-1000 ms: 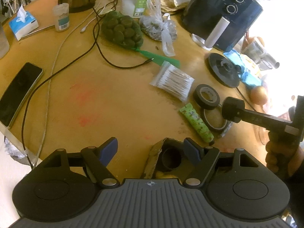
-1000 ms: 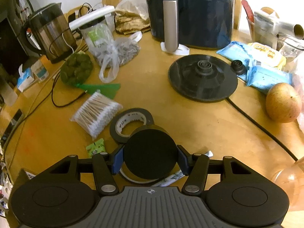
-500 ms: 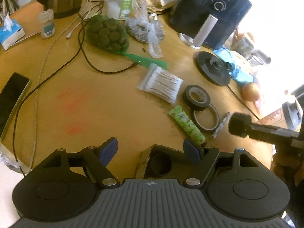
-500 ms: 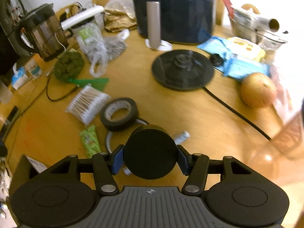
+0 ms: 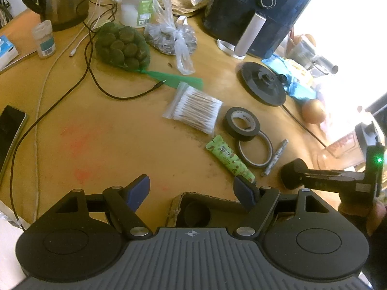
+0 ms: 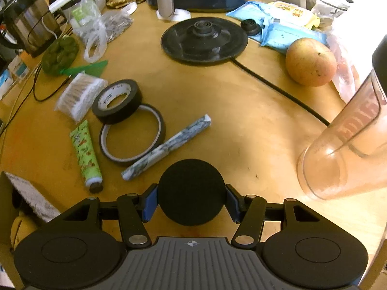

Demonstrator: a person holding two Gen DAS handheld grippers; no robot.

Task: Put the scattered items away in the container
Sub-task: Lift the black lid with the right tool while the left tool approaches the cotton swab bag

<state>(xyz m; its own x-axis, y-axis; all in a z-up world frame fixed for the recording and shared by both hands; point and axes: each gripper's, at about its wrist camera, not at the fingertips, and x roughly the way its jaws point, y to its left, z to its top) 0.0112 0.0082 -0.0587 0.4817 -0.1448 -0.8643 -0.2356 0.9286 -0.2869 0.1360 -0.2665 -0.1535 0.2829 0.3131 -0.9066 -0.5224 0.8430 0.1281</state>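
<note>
My right gripper (image 6: 191,203) is shut on a black round cylinder (image 6: 191,191) and holds it above the table's near edge; it also shows in the left wrist view (image 5: 292,174). My left gripper (image 5: 193,191) is open and empty above a cardboard box (image 5: 191,198) with a dark round item inside. The box corner shows in the right wrist view (image 6: 29,193). On the table lie a green tube (image 6: 84,154), a black tape roll (image 6: 117,100), a thin tape ring (image 6: 133,135), a marbled pen (image 6: 167,147) and a bag of cotton swabs (image 5: 193,107).
A kettle base (image 6: 205,39) with its cord, an apple (image 6: 310,61), wipe packs (image 6: 287,35), an air fryer (image 5: 254,14), a kettle (image 5: 60,0), a net of green fruit (image 5: 121,46), a phone (image 5: 9,130) and cables lie around. A clear cup (image 6: 343,149) stands at the right.
My right gripper has pulled back toward the near edge with the black cylinder, uncovering the tape ring and pen. The left gripper has stayed open over the box.
</note>
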